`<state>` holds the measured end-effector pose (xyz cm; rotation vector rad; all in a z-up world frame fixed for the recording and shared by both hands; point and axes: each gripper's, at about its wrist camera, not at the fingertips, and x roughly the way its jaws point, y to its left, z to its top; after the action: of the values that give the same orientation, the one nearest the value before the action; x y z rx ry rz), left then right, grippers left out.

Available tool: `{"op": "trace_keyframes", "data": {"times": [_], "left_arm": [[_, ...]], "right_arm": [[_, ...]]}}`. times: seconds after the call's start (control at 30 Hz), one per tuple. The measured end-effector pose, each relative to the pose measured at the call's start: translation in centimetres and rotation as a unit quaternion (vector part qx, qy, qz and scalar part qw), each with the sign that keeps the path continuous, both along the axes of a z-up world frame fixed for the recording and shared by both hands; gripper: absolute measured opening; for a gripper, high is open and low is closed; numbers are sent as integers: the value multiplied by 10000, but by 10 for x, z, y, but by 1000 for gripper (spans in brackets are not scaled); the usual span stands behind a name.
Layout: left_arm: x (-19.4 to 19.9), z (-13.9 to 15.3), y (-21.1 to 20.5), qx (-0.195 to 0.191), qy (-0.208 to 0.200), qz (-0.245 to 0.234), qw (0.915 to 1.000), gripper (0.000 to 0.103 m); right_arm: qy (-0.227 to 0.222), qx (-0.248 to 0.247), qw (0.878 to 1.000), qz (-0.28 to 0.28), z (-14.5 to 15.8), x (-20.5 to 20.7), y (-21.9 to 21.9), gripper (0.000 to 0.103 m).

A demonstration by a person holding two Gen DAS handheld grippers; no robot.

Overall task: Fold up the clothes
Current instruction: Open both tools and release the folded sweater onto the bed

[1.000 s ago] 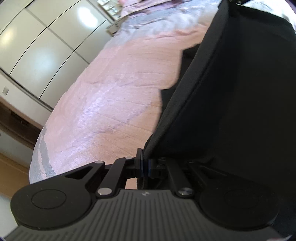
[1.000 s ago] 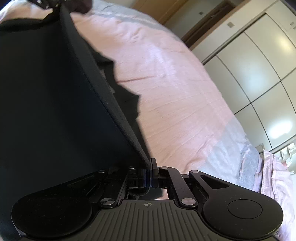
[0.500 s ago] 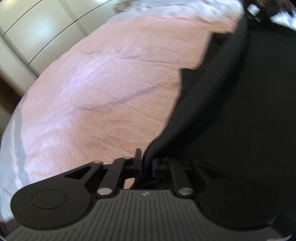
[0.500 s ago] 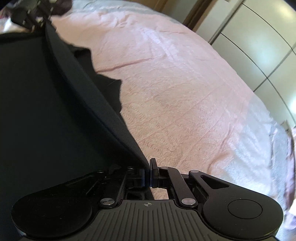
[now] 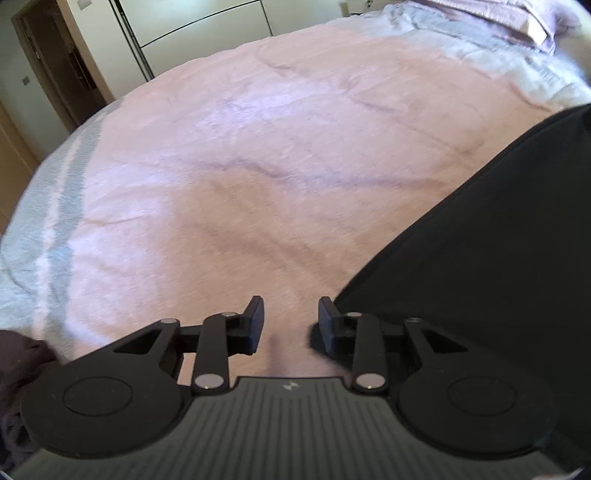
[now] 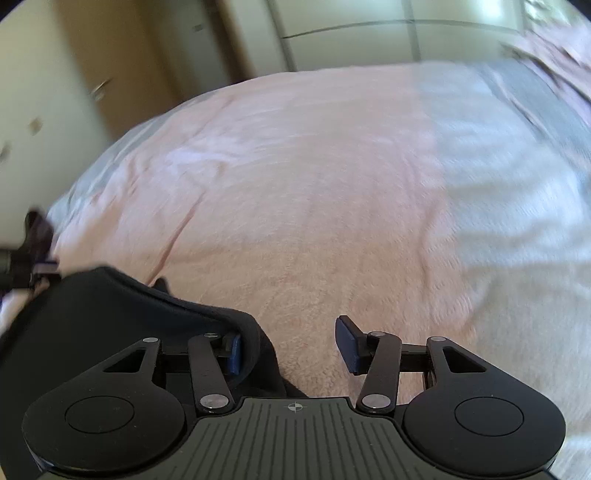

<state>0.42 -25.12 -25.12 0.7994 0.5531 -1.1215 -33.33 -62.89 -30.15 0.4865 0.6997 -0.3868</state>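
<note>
While both pairs of jaws are opening, the black garment (image 5: 498,258) is lying on the pink bedspread (image 5: 258,166). The left gripper (image 5: 289,323) is standing narrowly parted with nothing between its pads, the garment's edge lying just beside its right finger (image 5: 327,325). The right gripper (image 6: 291,345) is gaping wider (its view is blurred); a fold of the garment (image 6: 110,306) is curling around its left finger (image 6: 232,350), with the pads not pressing it. Farther off, the bedspread is turning grey-blue (image 6: 498,147) towards the pillows (image 5: 498,18). Beyond the bed, pale wardrobe doors (image 6: 369,40) are lining the wall.
</note>
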Motion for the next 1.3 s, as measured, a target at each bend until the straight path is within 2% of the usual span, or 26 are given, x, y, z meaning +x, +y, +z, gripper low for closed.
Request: {"op": "trace_keyframes", "data": {"times": [0.07,0.27,0.33,0.43,0.57,0.63,0.73,0.8,0.87,0.9,0.97,1.1,1.13,1.2,1.3], "left_arm": [[-2,5,7,-53,-30,-6,10000,29],[-20,25,31,-258,-229,-187,9992,29],[-29,32,39,-370,-269,-236,9987,29],[-44,37,47,-432,-255,-413,9979,29],[-64,39,54,-427,-315,-583,9969,29],[-73,40,59,-464,-220,-662,9965,29],[-88,41,68,-513,-55,-810,9954,29],[-99,36,73,-476,36,-957,9943,30],[-108,28,76,-384,125,-1069,9935,31],[-111,22,77,-260,29,-1086,9937,32],[-115,9,80,7,-234,-1095,9937,33],[-104,9,96,-24,-233,-871,9959,36],[-102,12,101,-56,-274,-782,9965,36],[-102,18,112,-79,-415,-611,9972,34],[-103,29,132,-245,-246,-455,9984,34]], "right_arm": [[-124,120,9998,-73,-1,-1,1,49],[-747,1130,9883,-704,-6,-20,-19,50],[-1182,1864,9719,-819,-10,-31,-26,50],[-1411,2338,9582,-854,-9,-38,-31,50],[-1494,2063,9551,-1511,5,-57,-36,50],[-1147,1365,9690,-1713,20,-61,-31,50],[-1153,996,9840,-926,36,-60,-10,50],[-835,536,9946,-295,40,-52,17,50],[-411,18,9990,193,39,-44,41,50],[-146,-261,9990,342,35,-40,52,50],[327,-672,9970,182,23,-39,56,50],[247,-336,9922,-1178,15,-70,31,51],[287,-423,9900,-1316,17,-76,32,51],[294,-708,9890,-1263,29,-86,47,51],[17,-817,9916,-1007,45,-100,76,51]]}}
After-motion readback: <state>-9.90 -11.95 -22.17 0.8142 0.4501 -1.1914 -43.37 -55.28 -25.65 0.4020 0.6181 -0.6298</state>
